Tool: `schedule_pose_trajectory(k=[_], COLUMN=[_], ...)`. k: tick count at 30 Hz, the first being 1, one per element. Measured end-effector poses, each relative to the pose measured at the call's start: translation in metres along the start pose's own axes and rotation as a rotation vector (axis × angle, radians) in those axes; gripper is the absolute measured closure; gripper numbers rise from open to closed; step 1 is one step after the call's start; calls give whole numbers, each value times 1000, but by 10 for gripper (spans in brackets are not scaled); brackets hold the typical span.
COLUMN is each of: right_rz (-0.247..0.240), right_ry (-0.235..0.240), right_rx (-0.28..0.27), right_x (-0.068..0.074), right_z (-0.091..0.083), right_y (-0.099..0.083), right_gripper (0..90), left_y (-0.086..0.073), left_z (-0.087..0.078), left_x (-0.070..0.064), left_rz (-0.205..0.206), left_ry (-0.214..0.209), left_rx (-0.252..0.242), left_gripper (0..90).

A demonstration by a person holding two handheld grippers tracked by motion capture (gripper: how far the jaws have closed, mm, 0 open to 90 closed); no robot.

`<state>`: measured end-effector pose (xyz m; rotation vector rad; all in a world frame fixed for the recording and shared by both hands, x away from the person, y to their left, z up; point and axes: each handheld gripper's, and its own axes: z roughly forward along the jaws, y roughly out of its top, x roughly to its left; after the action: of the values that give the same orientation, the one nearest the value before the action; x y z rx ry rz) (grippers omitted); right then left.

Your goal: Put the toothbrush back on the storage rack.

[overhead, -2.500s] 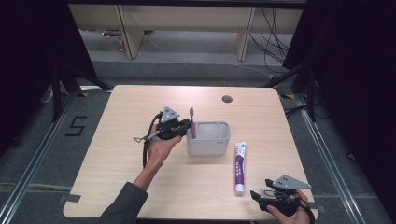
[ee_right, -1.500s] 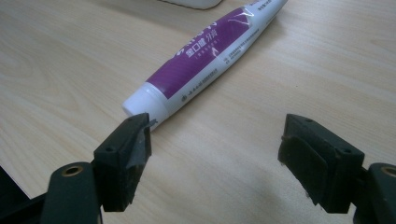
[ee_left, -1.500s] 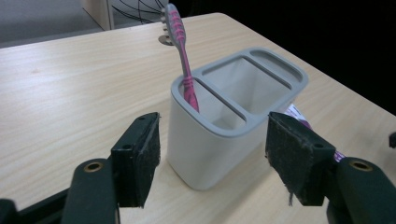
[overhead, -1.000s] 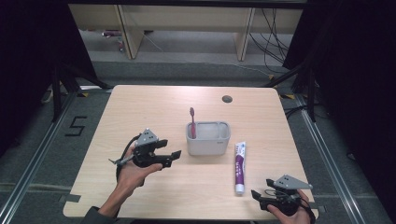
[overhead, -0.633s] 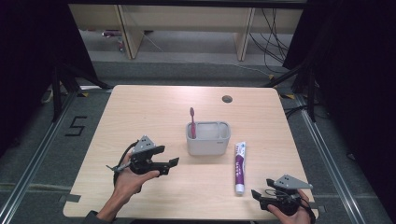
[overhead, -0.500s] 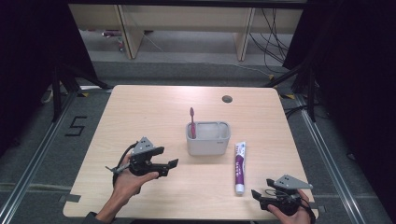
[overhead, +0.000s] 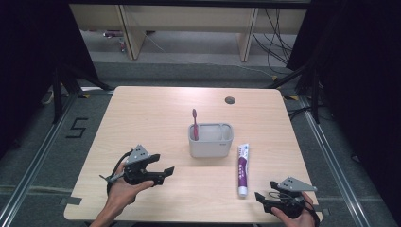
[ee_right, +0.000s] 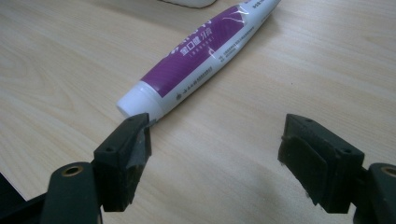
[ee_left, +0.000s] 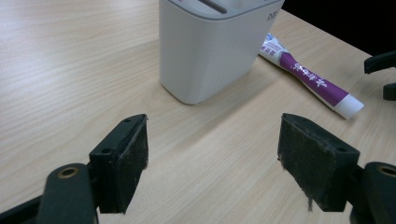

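Observation:
A pale grey holder [overhead: 211, 140] [ee_left: 215, 44] stands mid-table with a pink toothbrush [overhead: 194, 124] upright in its left slot. A purple and white toothpaste tube [overhead: 242, 169] [ee_left: 308, 75] [ee_right: 207, 55] lies flat to the holder's right, cap toward me. My left gripper [overhead: 163, 173] [ee_left: 212, 161] is open and empty at the front left, pointing toward the holder. My right gripper [overhead: 261, 198] [ee_right: 217, 154] is open and empty at the front right, just short of the tube's cap [ee_right: 133, 100].
The light wood table [overhead: 156, 113] has a round cable hole [overhead: 230, 100] near its far edge. Black curtains flank the table, and shelving with cables stands behind it. A "5" is taped on the floor [overhead: 75, 127] at the left.
My left gripper let go of the toothbrush at the holder and drew back toward me to the front left, open. The right gripper has stayed put.

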<state>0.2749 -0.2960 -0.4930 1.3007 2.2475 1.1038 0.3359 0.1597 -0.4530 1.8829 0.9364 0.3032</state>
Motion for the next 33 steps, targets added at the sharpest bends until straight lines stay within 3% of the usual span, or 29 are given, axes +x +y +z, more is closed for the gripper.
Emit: schedule_pose_trajectory(k=[3, 4, 8, 9, 10, 12, 15, 16, 22, 23, 31, 33], right_rz=[18, -20, -21, 10, -14, -15, -4, 22, 10, -18, -16, -17], right_ry=[7, -3, 2, 7, -1, 1, 0, 10, 4, 3, -2, -3], right_rx=[8, -5, -6, 1, -4, -3, -3, 4, 2, -11, -5, -4], right_x=[1, -2, -2, 0, -2, -3, -2, -1, -1, -3, -3, -3], right_z=[0, 0, 0, 0, 0, 0, -1, -1, -1, 0, 0, 0], right_y=[0, 0, 0, -1, 0, -1, -1, -1, -1, -1, -1, -1], right_gripper=[252, 252, 252, 252, 252, 252, 252, 252, 252, 252, 252, 252], left_y=[-6, -8, -15, -17, -18, -22, -27, -29, -40, -42, -54, -56], left_z=[-2, -3, -5, -5, -5, -7, -9, -10, -13, -13, -18, -20], left_x=[1, 2, 1, 1, 1, 0, -2, -2, -8, -10, -16, -18], left_rz=[-7, -5, -9, -3, -5, -5, -9, -8, 3, -4, 0, -2], left_ry=[0, -7, -8, -10, -13, -10, -8, -12, -18, -19, -34, -20], left_rx=[5, 10, 28, 31, 32, 36, 42, 43, 65, 63, 78, 73], left_gripper=[240, 239, 227, 223, 221, 211, 191, 191, 183, 183, 175, 173])
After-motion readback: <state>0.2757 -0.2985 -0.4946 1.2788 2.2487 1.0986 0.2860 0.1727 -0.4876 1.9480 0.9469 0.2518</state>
